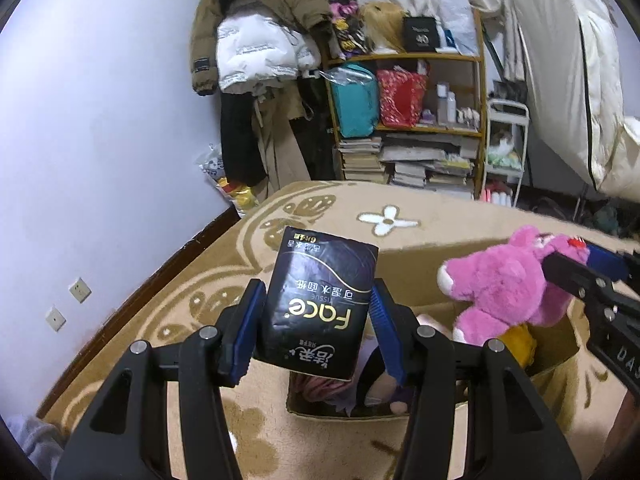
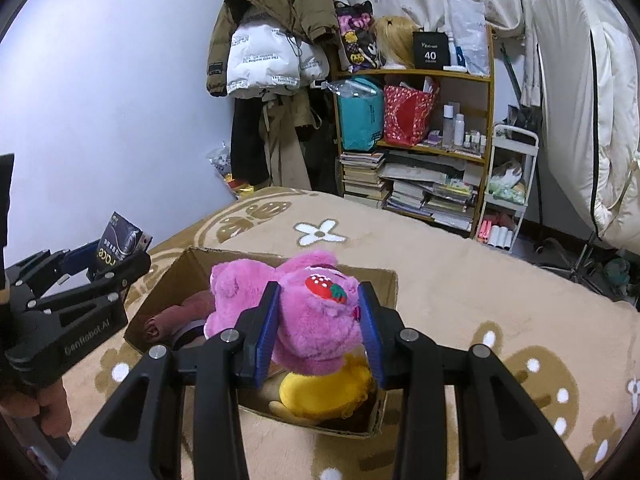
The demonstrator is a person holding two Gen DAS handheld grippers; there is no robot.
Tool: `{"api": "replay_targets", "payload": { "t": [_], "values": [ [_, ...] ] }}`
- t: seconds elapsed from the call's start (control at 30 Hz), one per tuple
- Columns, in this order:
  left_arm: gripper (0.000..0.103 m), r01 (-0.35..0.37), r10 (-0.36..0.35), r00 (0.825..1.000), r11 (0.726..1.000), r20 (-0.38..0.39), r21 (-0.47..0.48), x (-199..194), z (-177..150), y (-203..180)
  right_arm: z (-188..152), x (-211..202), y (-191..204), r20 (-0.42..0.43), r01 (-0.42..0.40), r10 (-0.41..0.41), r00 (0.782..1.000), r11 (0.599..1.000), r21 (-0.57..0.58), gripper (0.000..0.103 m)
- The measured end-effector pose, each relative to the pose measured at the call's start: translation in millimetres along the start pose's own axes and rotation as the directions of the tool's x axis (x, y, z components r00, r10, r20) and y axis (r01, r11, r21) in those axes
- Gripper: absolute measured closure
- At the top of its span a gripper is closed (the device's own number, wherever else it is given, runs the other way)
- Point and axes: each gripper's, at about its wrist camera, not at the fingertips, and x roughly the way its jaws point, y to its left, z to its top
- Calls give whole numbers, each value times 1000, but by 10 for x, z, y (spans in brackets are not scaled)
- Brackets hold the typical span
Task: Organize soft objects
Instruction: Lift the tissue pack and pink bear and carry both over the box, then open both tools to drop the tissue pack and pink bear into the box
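My left gripper [image 1: 316, 304] is shut on a black tissue pack [image 1: 320, 304] marked "Face", held above the near end of an open cardboard box [image 1: 408, 256]. My right gripper [image 2: 320, 328] is shut on a pink plush bear [image 2: 308, 316] with a strawberry patch, held over the same box [image 2: 168, 284]. The bear also shows at right in the left wrist view [image 1: 504, 284]. The left gripper with the tissue pack [image 2: 120, 244] shows at left in the right wrist view. Inside the box lie a yellow plush [image 2: 320, 396], a maroon cloth [image 2: 168, 320] and other soft items.
The box sits on a beige patterned blanket [image 2: 460, 280]. Behind stand a wooden shelf [image 2: 416, 140] with bags, bottles and stacked books, hanging coats [image 2: 272, 40], a white cart [image 2: 508, 184] and white bedding [image 2: 600, 100] at right.
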Motion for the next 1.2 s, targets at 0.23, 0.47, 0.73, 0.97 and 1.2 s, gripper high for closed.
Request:
{"api": "replay_targets", "payload": {
  "t": [0.23, 0.47, 0.73, 0.97, 1.2],
  "values": [
    [52, 48, -48, 998, 999, -40, 4, 168, -78, -28, -81, 165, -35, -42, -14, 14, 999, 1000, 2, 62],
    [52, 74, -75, 996, 997, -50, -13, 246, -147, -88, -143, 218, -97, -61, -16, 17, 998, 1000, 21, 61],
    [50, 75, -71, 994, 996, -81, 43, 299, -231, -230, -200, 245, -134, -105, -17, 21, 994, 999, 35, 58],
    [38, 48, -45, 996, 998, -80, 42, 267, -251, -233, -185, 176, -142, -91, -17, 20, 996, 1000, 24, 49],
    [13, 34, -33, 995, 999, -94, 1, 199, -228, -108, -187, 103, -112, -88, -24, 26, 996, 999, 27, 26]
  ]
}}
